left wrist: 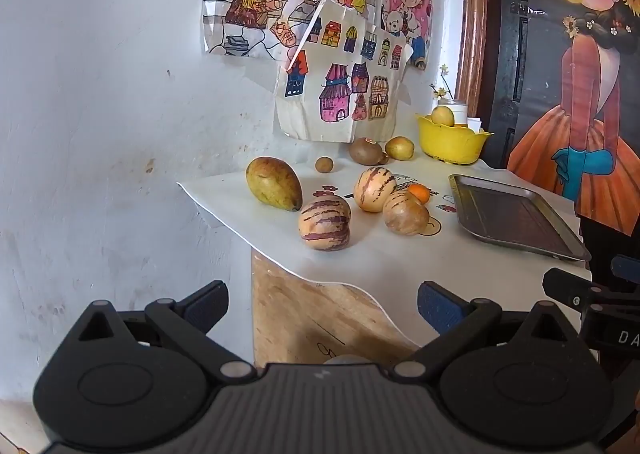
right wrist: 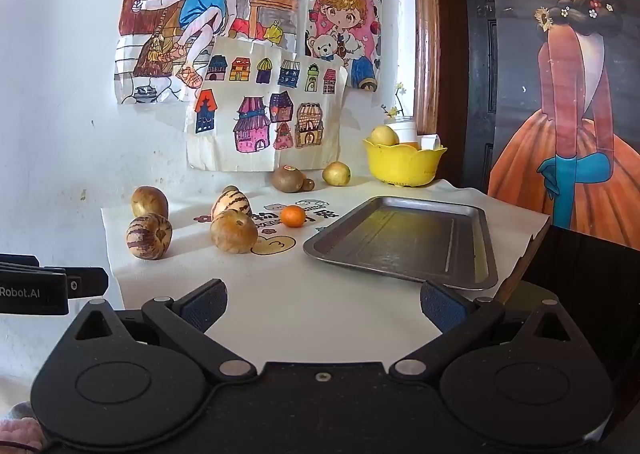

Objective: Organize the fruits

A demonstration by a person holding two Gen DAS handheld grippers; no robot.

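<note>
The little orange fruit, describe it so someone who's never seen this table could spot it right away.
Find the metal tray on the white cloth. Just left of the tray's far corner sits the orange fruit, on the cloth's printed cartoon. It is bright plain orange and far smaller than the striped melons beside it.

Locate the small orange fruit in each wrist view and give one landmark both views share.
Left wrist: the small orange fruit sits right of centre, partly hidden behind a striped melon.
Right wrist: it lies in the open, just left of centre, on the printed cloth.
Shared landmark: the metal tray, to its right.
</note>
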